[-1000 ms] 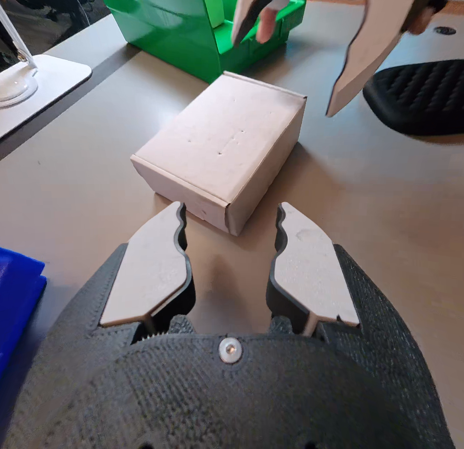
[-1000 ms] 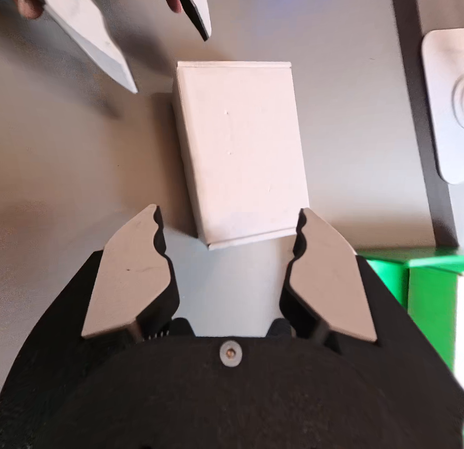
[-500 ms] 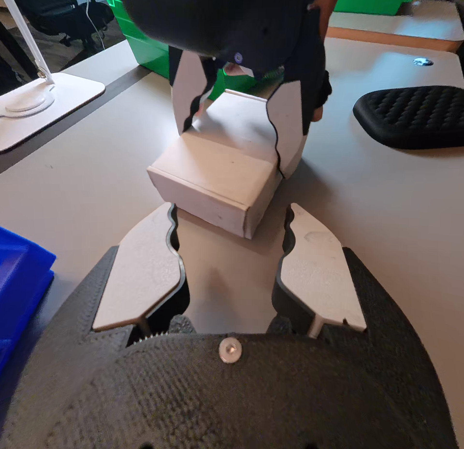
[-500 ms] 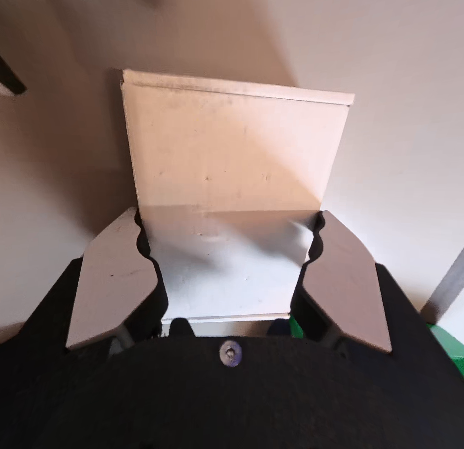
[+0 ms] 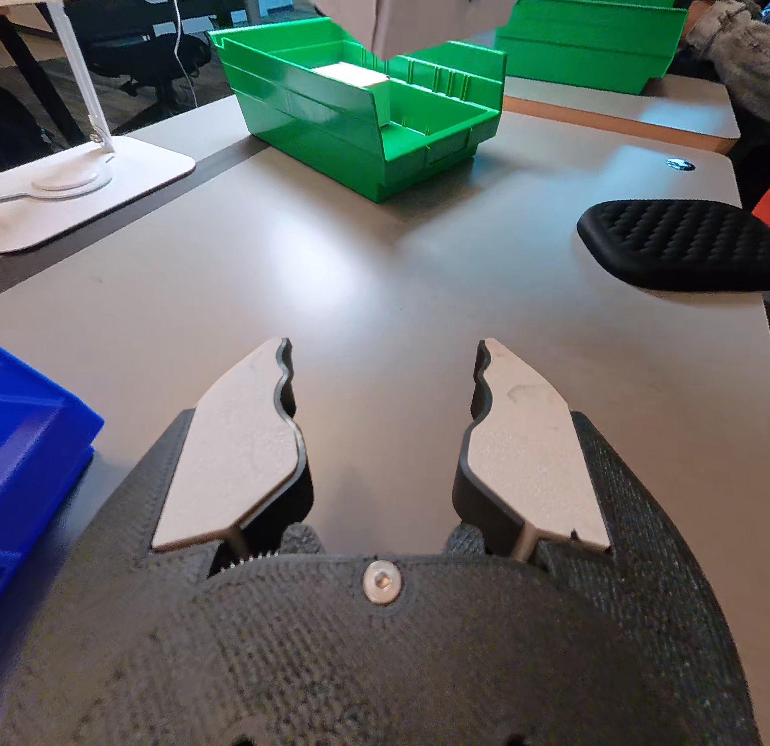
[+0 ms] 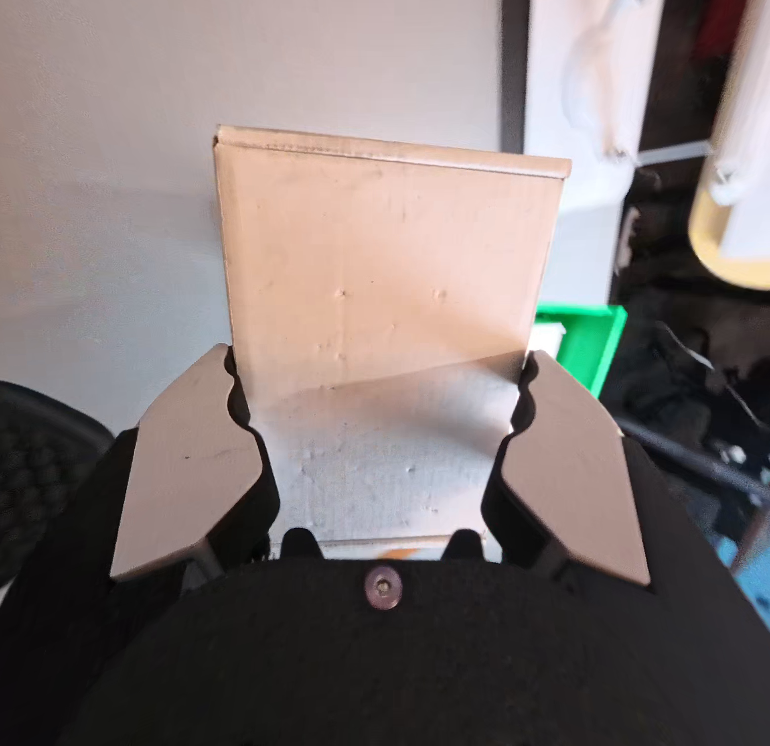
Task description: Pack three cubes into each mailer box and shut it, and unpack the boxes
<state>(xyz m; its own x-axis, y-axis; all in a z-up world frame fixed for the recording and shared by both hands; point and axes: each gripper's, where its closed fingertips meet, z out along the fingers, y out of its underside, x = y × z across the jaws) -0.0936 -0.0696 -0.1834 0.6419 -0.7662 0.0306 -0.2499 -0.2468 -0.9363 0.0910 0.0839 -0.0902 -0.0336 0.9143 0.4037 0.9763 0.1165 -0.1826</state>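
My right gripper point(image 6: 381, 353) is shut on a closed white cardboard mailer box point(image 6: 387, 267), one finger on each side wall, and holds it in the air above the grey table point(image 6: 125, 184). The same box point(image 5: 416, 9) shows at the top edge of the left wrist view, hanging over a green bin point(image 5: 333, 142). A second white mailer box point(image 5: 354, 75) lies inside that bin. My left gripper point(image 5: 384, 342) is open and empty, low over the bare table point(image 5: 333, 267). No cubes are in view.
A blue bin point(image 5: 33, 434) is at my left gripper's left. A black textured pad point(image 5: 675, 246) lies at the right. A white lamp base point(image 5: 75, 184) stands at the far left. Another green bin point(image 5: 583, 38) and a person's sleeve point(image 5: 729, 38) are at the back.
My right gripper came down over the box on the table, shut on its sides and lifted it up towards the green bin. My left gripper stayed open in place.
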